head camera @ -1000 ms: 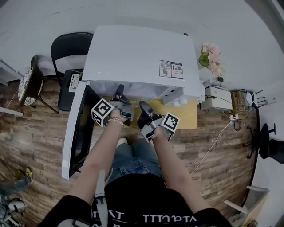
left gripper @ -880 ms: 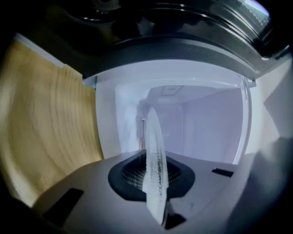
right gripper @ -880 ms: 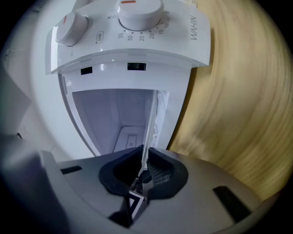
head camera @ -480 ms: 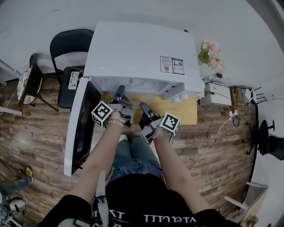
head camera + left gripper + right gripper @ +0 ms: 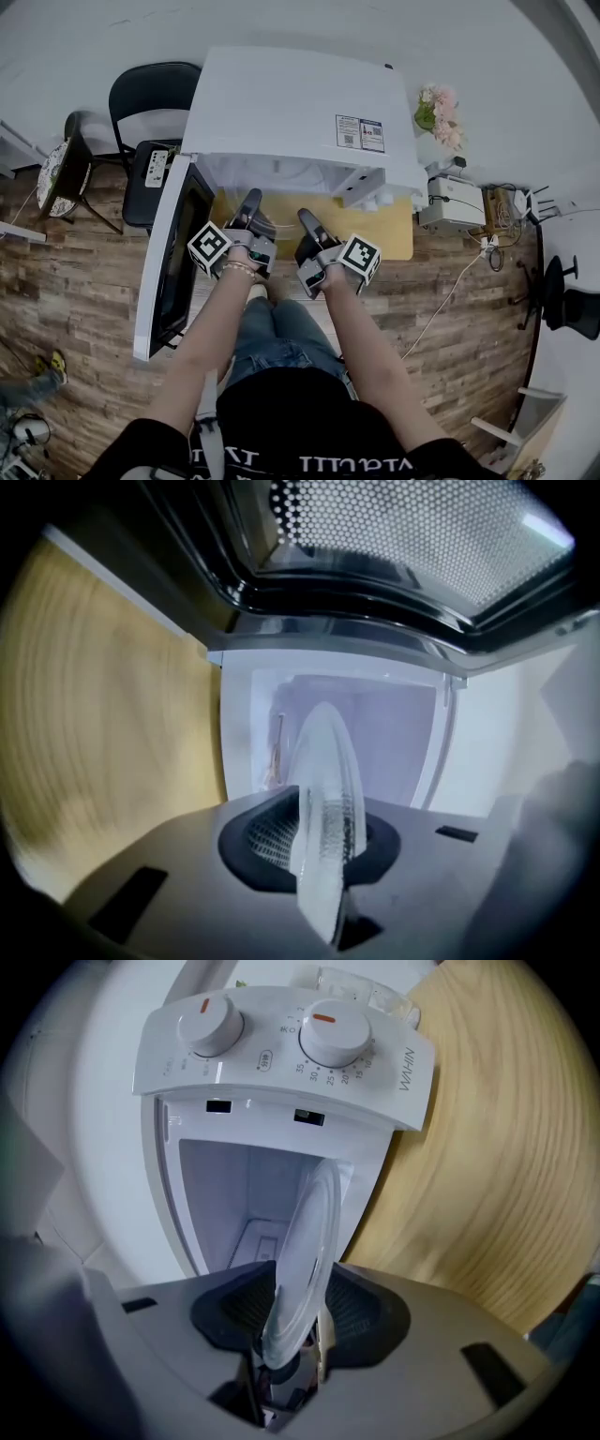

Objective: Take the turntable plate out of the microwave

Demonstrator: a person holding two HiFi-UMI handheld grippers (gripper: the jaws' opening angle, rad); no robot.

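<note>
Left tongs (image 5: 249,204) are clenched on the turntable plate (image 5: 323,789), lower centre, before the open microwave (image 5: 300,112). Right tongs (image 5: 307,221) have just been opening; the plate sits loose between them. Advice: left grip carries alone, so withdraw slowly and level.
</note>
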